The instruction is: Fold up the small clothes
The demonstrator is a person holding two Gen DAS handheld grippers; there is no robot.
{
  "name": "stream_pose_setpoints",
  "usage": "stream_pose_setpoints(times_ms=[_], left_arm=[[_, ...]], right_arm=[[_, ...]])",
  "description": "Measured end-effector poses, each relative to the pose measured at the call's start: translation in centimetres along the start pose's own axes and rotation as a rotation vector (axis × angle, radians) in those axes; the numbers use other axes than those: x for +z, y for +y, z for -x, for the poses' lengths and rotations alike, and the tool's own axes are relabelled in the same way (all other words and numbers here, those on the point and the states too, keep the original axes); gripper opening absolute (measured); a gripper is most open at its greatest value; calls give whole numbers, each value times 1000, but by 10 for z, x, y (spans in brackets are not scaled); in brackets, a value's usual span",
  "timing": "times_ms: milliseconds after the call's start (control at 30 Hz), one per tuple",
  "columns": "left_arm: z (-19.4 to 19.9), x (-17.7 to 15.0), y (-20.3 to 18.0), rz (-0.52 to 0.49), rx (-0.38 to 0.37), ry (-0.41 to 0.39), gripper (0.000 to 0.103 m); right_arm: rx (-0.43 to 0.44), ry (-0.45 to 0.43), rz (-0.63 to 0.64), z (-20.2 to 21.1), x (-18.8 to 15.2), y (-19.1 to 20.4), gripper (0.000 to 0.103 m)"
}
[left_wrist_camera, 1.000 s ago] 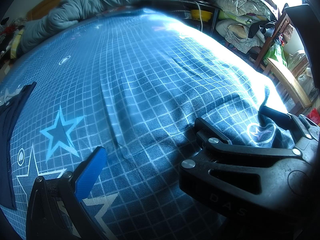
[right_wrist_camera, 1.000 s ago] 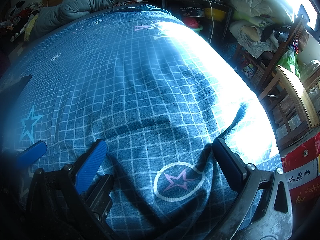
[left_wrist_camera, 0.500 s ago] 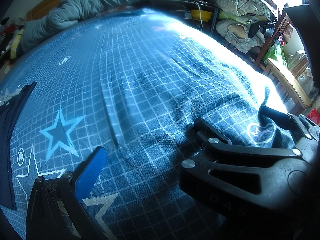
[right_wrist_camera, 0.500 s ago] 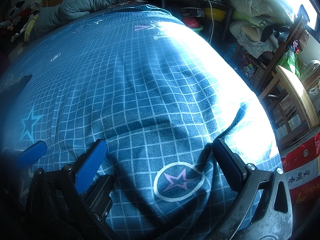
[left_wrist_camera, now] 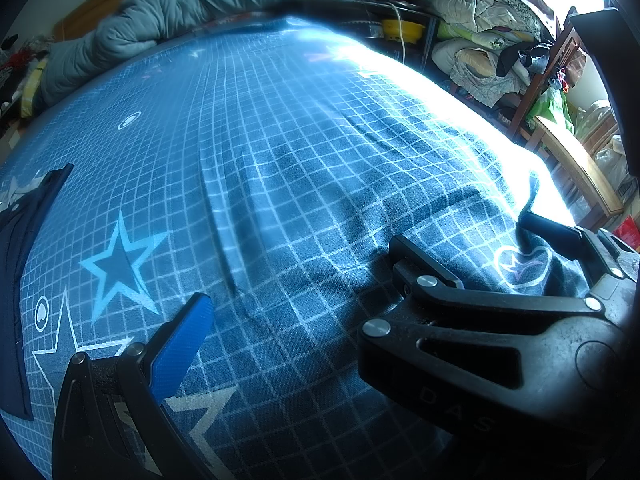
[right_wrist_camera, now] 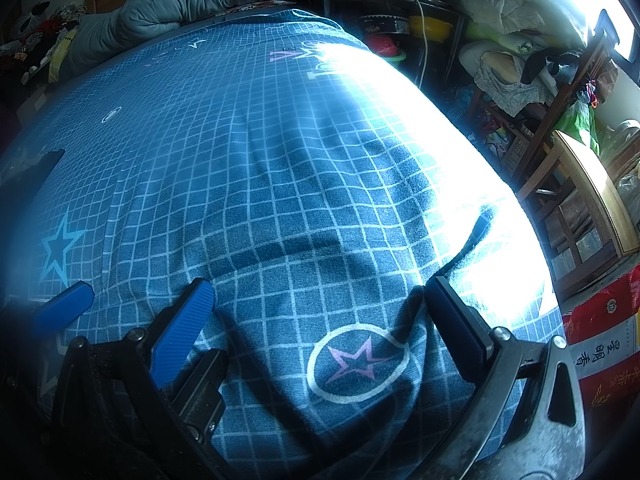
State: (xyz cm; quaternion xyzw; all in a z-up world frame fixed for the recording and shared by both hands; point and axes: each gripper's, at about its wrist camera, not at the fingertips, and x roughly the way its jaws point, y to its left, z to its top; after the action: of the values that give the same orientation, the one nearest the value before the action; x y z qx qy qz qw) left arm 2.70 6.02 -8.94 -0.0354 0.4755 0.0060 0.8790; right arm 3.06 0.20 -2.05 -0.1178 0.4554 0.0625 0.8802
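Observation:
A dark navy garment [left_wrist_camera: 28, 264] lies flat at the far left of the bed; in the right wrist view only its dim corner [right_wrist_camera: 36, 168] shows. Both grippers hover side by side low over the blue grid bedsheet [left_wrist_camera: 304, 152], well to the right of the garment. My left gripper [left_wrist_camera: 312, 320] stands open; only its blue left pad [left_wrist_camera: 182, 344] shows, as the right gripper's black body [left_wrist_camera: 480, 344] covers its other finger. My right gripper [right_wrist_camera: 320, 320] is open over a circled star print [right_wrist_camera: 356, 362], nothing between its fingers.
A grey quilt [left_wrist_camera: 160, 28] is bunched along the head of the bed. Past the bed's right edge stand cluttered shelves with piled bedding [left_wrist_camera: 480, 28], a wooden chair [right_wrist_camera: 588, 216] and a red printed sack [right_wrist_camera: 600, 340]. Sunlight glares on the sheet's right side.

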Motion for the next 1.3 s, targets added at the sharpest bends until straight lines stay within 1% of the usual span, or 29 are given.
stream_pose_setpoints(times_ms=[933,967,1000,1300], left_arm=[[-2,1,-2,0,-1,0,103],[5,-4,7,2,-3,1,103],[7,-5,8,1,-1,1,103],[4,-2,3,2,-2,0,103]], right_arm=[[-1,0,0,0,0,0,103],[1,0,0,0,0,0,103],[1,0,-1,0,0,0,103],[0,0,0,0,0,0,103]])
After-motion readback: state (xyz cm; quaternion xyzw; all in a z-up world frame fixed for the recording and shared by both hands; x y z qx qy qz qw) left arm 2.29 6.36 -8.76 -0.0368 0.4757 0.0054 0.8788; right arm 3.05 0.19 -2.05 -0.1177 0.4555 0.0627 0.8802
